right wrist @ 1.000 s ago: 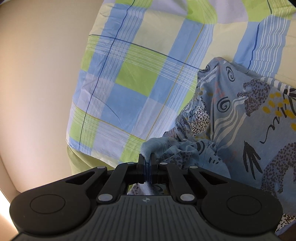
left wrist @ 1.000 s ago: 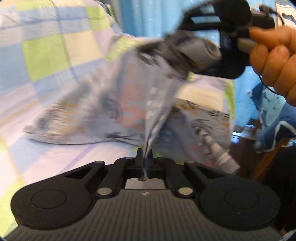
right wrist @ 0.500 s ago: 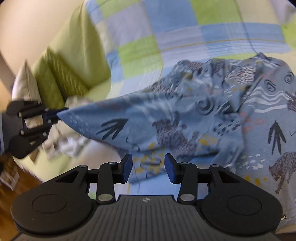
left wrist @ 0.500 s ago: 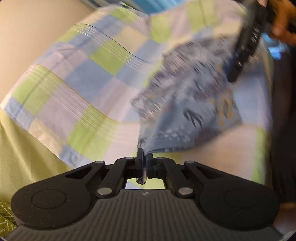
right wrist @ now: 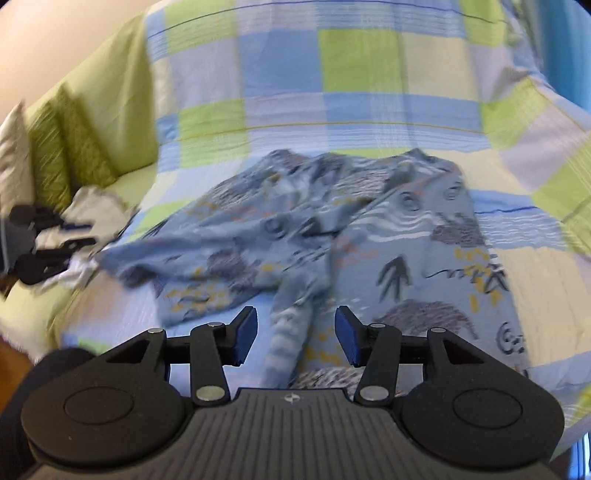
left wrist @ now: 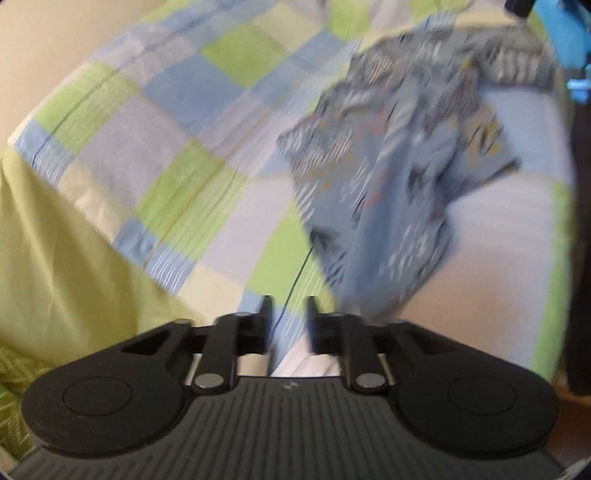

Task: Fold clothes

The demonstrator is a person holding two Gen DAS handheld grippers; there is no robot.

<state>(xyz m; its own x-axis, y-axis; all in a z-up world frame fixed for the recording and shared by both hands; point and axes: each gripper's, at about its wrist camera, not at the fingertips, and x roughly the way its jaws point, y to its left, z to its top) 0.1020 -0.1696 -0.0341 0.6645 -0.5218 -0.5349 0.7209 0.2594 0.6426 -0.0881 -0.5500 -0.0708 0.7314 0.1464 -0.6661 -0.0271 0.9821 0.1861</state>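
No writing or brand name can be read anywhere; the only mark is a small pale emblem on the body of each gripper, too small to make out.

The garment [right wrist: 332, 236], blue cloth printed with leopards, swirls, wavy lines and yellow dashes, lies rumpled on a checked sheet [right wrist: 332, 81] of blue, green and pale squares that covers a bed. In the right wrist view it spreads across the middle, one narrow strip of it running toward the camera between the fingers of the right gripper [right wrist: 295, 338]. That gripper's jaws stand wide apart and grip nothing.

In the left wrist view the garment [left wrist: 399, 162] sits to the far right, blurred. The left gripper [left wrist: 290, 321] has its jaws parted by a narrow gap, with only sheet behind them and the cloth's near edge just to their right.

At the left of the right wrist view, the left gripper [right wrist: 40, 243] appears beside a crumpled pale cloth [right wrist: 92, 210]. Green cushions [right wrist: 66, 147] lie beyond it, against a cream wall [right wrist: 55, 33].
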